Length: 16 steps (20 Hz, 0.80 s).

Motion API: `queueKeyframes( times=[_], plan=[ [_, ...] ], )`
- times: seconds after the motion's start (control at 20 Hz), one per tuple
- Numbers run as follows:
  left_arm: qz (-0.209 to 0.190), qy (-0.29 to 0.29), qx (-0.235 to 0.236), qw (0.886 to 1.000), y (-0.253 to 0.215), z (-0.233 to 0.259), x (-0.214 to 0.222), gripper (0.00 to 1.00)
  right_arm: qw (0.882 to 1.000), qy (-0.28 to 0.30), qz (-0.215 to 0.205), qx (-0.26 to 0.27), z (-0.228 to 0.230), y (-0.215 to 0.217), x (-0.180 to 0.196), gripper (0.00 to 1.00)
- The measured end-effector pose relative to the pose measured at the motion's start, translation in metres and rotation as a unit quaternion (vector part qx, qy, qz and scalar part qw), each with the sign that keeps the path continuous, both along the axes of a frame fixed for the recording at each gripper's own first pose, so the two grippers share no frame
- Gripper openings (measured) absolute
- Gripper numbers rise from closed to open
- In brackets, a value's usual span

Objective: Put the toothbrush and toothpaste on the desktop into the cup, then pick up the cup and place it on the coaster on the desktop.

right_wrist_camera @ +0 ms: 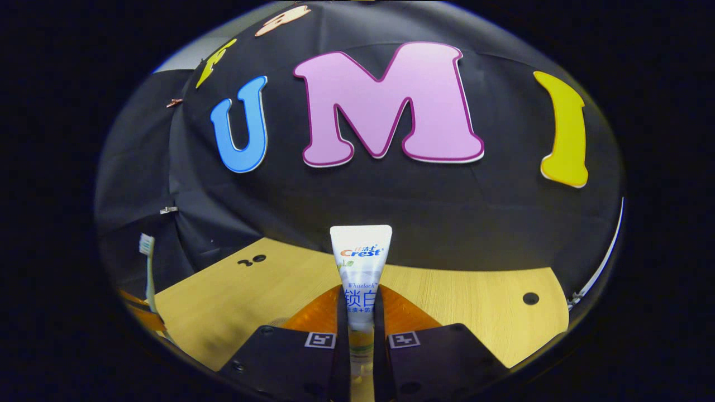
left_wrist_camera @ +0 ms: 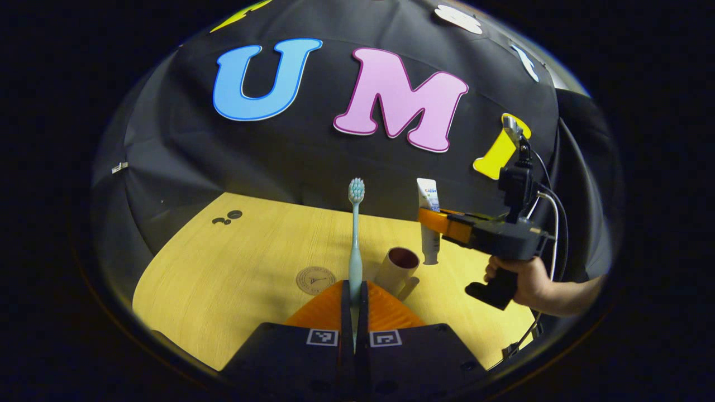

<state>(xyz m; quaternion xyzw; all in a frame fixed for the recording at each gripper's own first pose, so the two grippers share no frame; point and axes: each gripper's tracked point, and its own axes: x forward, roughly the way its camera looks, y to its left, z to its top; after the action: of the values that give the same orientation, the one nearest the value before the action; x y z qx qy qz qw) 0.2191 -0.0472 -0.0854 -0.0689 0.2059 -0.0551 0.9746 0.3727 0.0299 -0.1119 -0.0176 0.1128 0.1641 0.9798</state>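
My left gripper (left_wrist_camera: 354,296) is shut on a pale blue toothbrush (left_wrist_camera: 355,234) that stands upright, bristles up. Just right of it a white cup (left_wrist_camera: 397,269) with a dark inside stands on the wooden desktop (left_wrist_camera: 223,279), and a round coaster (left_wrist_camera: 315,279) lies to the left of the cup. My right gripper (right_wrist_camera: 360,312) is shut on a white toothpaste tube (right_wrist_camera: 360,262), held upright with its flat end up. In the left gripper view the right gripper (left_wrist_camera: 441,220) holds the toothpaste tube (left_wrist_camera: 429,218) above and right of the cup. The toothbrush (right_wrist_camera: 148,268) appears at the left edge of the right gripper view.
A hand (left_wrist_camera: 525,282) holds the right gripper's handle, with cables trailing behind it. Small dark holes (left_wrist_camera: 229,216) mark the desktop's far left corner, and another hole (right_wrist_camera: 530,298) sits at the right. The black cloth wall stands close behind the desk.
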Motion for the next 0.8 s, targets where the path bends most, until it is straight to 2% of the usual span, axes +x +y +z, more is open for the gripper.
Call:
queueKeyframes(
  times=[0.2, 0.3, 0.35, 0.4, 0.55, 0.6, 0.65, 0.8],
  plan=[
    [0.011, -0.014, 0.003, 1.000, -0.003, 0.006, 0.006, 0.06, 0.999, -0.036, -0.003, 0.022, -0.003, 0.003, 0.029, 0.19],
    [0.014, -0.024, -0.005, 1.000, -0.012, 0.010, 0.008, 0.06, 0.999, -0.026, -0.012, 0.031, -0.022, 0.001, 0.039, 0.19],
    [0.014, -0.029, -0.013, 0.999, -0.013, 0.008, 0.013, 0.11, 0.999, -0.019, -0.017, 0.033, -0.033, -0.002, 0.041, 0.19],
    [0.014, -0.033, -0.017, 0.999, -0.016, 0.007, 0.015, 0.06, 0.999, -0.012, -0.020, 0.033, -0.046, -0.004, 0.042, 0.19],
    [0.013, -0.044, -0.029, 0.999, -0.023, 0.006, 0.022, 0.06, 0.999, -0.006, -0.022, 0.023, -0.074, -0.008, 0.037, 0.19],
    [0.018, -0.044, -0.034, 0.998, -0.022, 0.001, 0.023, 0.06, 1.000, -0.002, -0.020, 0.021, -0.081, -0.008, 0.036, 0.14],
    [0.023, -0.041, -0.041, 0.998, -0.022, -0.004, 0.025, 0.06, 1.000, 0.004, -0.019, 0.020, -0.089, -0.006, 0.034, 0.19],
    [0.023, -0.039, -0.039, 0.998, -0.026, -0.014, 0.024, 0.06, 1.000, 0.011, -0.017, 0.013, -0.103, -0.004, 0.029, 0.22]
  ],
)
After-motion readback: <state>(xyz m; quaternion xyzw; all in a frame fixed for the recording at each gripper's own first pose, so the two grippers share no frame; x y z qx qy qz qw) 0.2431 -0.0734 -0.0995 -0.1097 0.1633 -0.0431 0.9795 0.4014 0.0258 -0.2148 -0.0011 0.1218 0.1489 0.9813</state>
